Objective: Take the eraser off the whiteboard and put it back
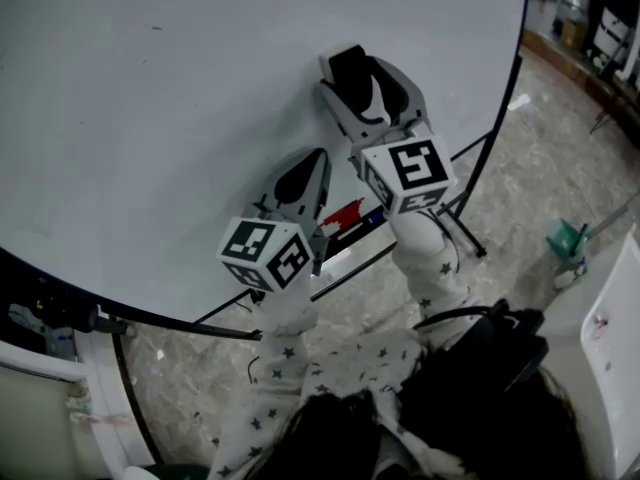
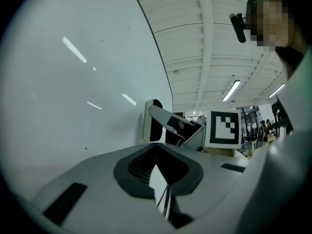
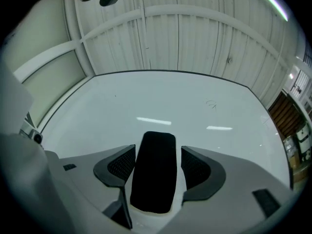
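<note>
The eraser (image 1: 347, 66), black felt on a white base, rests against the whiteboard (image 1: 180, 108). My right gripper (image 1: 365, 76) stands round it with the jaws open. In the right gripper view the eraser (image 3: 155, 174) lies between the pads with a narrow gap on each side, against the board (image 3: 204, 101). My left gripper (image 1: 312, 163) is lower and to the left, close to the board, shut and with nothing in it. The left gripper view shows its jaws (image 2: 158, 152) closed, with the eraser (image 2: 154, 121) and the right gripper (image 2: 175, 126) ahead beside the board (image 2: 73, 106).
A red object (image 1: 345, 214) lies on the tray rail under the board. The board's black stand legs (image 1: 468, 230) spread over the marble floor. A green object (image 1: 564, 238) sits on the floor at the right, near a white table (image 1: 610, 338).
</note>
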Demonstrator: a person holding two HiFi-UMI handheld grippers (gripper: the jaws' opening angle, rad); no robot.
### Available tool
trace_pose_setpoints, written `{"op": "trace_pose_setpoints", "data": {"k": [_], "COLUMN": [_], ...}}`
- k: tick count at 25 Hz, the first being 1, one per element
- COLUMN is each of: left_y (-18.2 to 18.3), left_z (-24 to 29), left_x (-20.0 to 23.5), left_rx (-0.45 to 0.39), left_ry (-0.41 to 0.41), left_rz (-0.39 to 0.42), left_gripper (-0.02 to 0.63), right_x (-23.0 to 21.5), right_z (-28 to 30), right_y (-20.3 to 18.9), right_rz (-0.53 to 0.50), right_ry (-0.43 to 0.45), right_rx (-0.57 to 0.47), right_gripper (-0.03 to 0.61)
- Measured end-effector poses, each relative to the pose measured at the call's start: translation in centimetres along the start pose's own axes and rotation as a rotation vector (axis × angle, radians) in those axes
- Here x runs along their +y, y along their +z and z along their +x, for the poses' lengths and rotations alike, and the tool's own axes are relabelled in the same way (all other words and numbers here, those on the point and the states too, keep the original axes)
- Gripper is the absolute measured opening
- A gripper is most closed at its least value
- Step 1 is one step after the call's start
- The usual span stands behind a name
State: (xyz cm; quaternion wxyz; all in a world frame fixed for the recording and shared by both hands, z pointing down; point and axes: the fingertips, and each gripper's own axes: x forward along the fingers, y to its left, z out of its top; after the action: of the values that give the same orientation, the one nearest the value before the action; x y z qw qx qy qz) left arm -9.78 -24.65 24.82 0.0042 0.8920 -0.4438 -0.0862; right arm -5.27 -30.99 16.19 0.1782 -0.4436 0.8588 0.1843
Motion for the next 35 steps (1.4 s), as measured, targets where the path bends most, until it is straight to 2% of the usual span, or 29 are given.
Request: {"op": "trace_pose_setpoints", "data": {"k": [10, 21, 35], "left_y": [0.3, 0.3, 0.9], "left_z": [-0.5, -1.2, -0.6], "left_x": [-0.3, -0.1, 0.8], "left_rx": [-0.010, -0.010, -0.018], "left_ry": [0.020, 0.048, 0.018], "left_rz": [0.017, 0.022, 0.009], "left_gripper": [0.002, 0.002, 0.002], "right_x": [0.2, -0.3, -0.3], "right_z": [0.3, -0.3, -1.0], "right_y": [-1.0, -1.1, -0.2], "right_rz": [-0.016, 0.055, 0.105], "right_ry": [-0.014, -0.032, -0.011], "right_rx": [0.035, 0.027, 0.011], "right_gripper": [0.278, 0.258, 0.258]}}
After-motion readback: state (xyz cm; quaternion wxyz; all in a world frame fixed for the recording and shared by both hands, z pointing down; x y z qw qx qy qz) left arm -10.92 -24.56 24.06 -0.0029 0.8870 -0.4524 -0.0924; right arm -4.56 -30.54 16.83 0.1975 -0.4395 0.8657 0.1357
